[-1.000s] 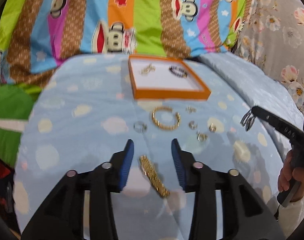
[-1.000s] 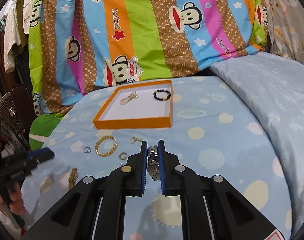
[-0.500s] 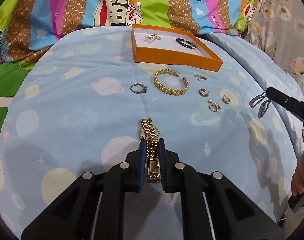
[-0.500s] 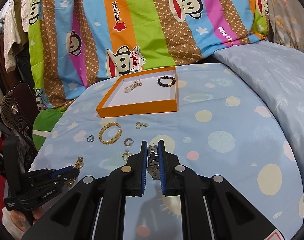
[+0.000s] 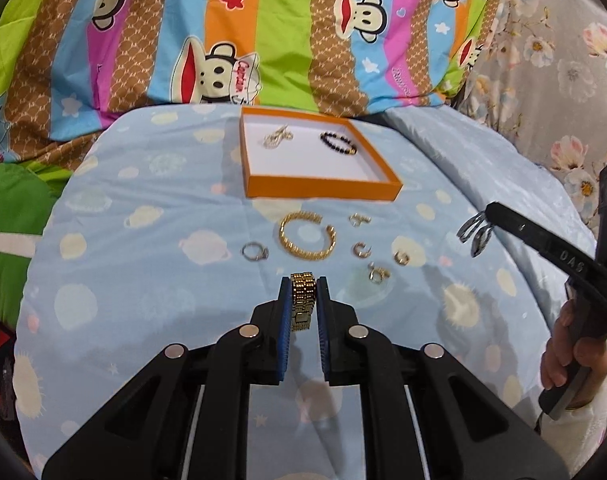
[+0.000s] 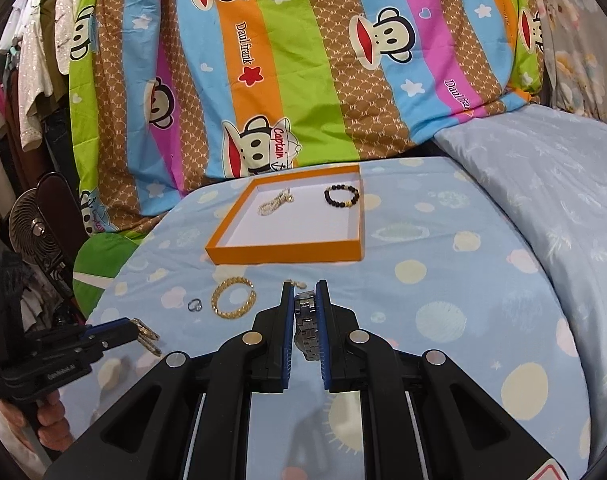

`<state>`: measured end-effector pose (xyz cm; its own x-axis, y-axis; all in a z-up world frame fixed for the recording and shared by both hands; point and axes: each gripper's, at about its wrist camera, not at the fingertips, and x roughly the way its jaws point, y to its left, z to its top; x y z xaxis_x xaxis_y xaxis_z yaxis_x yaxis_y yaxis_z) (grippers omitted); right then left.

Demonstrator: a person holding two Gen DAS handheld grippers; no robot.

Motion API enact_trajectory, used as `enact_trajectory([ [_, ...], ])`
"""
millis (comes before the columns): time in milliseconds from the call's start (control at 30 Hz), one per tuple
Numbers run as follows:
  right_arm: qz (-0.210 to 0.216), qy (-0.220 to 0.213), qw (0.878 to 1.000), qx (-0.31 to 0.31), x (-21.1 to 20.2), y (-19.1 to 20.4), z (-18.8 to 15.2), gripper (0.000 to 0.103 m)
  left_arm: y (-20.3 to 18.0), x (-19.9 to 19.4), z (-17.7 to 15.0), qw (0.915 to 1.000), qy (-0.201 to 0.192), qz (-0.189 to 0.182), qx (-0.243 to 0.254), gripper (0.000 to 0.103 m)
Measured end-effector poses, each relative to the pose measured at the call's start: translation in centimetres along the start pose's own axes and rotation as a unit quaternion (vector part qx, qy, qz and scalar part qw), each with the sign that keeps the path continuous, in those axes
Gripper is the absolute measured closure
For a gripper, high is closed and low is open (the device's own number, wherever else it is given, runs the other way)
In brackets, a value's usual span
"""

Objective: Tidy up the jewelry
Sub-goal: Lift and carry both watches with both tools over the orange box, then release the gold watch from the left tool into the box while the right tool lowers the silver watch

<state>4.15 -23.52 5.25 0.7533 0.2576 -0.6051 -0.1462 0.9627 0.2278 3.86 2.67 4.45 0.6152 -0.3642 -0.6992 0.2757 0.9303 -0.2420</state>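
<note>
Blue planet-print bedding (image 5: 151,264) now lies bare beneath my left gripper (image 5: 303,300): a second ago open, it's clamped on the gold watch (image 5: 302,300). Right gripper (image 6: 304,312) pinches the silver watch (image 6: 306,320); the orange tray (image 5: 323,191) waits at twelve o'clock.

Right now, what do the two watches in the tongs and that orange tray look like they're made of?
Gold watch in the left tongs: shiny yellow metal links, probably plated. Silver watch in the right tongs: grey polished links, likely steel. Orange tray: matte, thin straight walls, white inside, seemingly cardboard.
</note>
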Motion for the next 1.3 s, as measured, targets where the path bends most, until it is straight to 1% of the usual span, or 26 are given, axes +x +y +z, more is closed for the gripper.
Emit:
enact_trajectory([
  [167, -0.003, -0.005, 1.000, -0.014, 1.2, -0.1, 2.5, 0.093, -0.2, 0.2, 3.5, 0.9999, -0.008, -0.009, 0.010, 0.092],
  [300, -0.002, -0.019, 1.000, -0.024, 2.7, -0.2, 5.5, 0.093, -0.7, 1.4, 7.1, 0.9990, -0.032, 0.008, 0.030, 0.092],
  [433, 0.007, -0.022, 0.999, -0.025, 5.8, -0.5, 8.8, 0.093, -0.8, 4.7, 11.6, 0.9985, -0.041, 0.017, 0.033, 0.092],
  [500, 0.011, -0.014, 1.000, -0.026, 8.0, -0.6, 10.0, 0.093, -0.6, 6.3, 13.1, 0.9987, -0.039, 0.016, 0.029, 0.092],
  [600, 0.010, 0.005, 1.000, -0.022, 11.5, -1.0, 10.8, 0.093, 0.2, 10.1, 15.3, 0.9996, -0.019, 0.014, 0.015, 0.092],
  [733, 0.010, 0.032, 0.999, -0.011, 15.5, -1.8, 10.5, 0.093, 1.6, 14.1, 16.2, 0.9997, 0.018, -0.004, -0.016, 0.092],
  [900, 0.006, 0.057, 0.998, -0.008, 18.6, -2.4, 9.5, 0.093, 2.3, 17.0, 15.6, 0.9986, 0.046, -0.005, -0.026, 0.092],
  [1000, -0.002, 0.064, 0.998, -0.011, 19.7, -2.5, 9.3, 0.093, 2.6, 18.7, 15.0, 0.9977, 0.062, 0.001, -0.029, 0.092],
  [1167, -0.008, 0.073, 0.997, -0.019, 21.1, -2.5, 9.1, 0.092, 3.4, 20.2, 14.9, 0.9963, 0.076, 0.022, -0.033, 0.092],
  [1233, -0.003, 0.073, 0.997, -0.017, 21.2, -2.5, 8.9, 0.092, 3.7, 20.1, 15.1, 0.9964, 0.071, 0.034, -0.033, 0.091],
  [1267, -0.002, 0.066, 0.998, -0.016, 20.9, -2.5, 8.9, 0.090, 3.9, 19.9, 15.2, 0.9966, 0.065, 0.041, -0.032, 0.091],
  [1300, -0.003, 0.062, 0.998, -0.016, 20.6, -2.6, 9.0, 0.087, 4.1, 19.6, 15.3, 0.9969, 0.057, 0.044, -0.033, 0.090],
])
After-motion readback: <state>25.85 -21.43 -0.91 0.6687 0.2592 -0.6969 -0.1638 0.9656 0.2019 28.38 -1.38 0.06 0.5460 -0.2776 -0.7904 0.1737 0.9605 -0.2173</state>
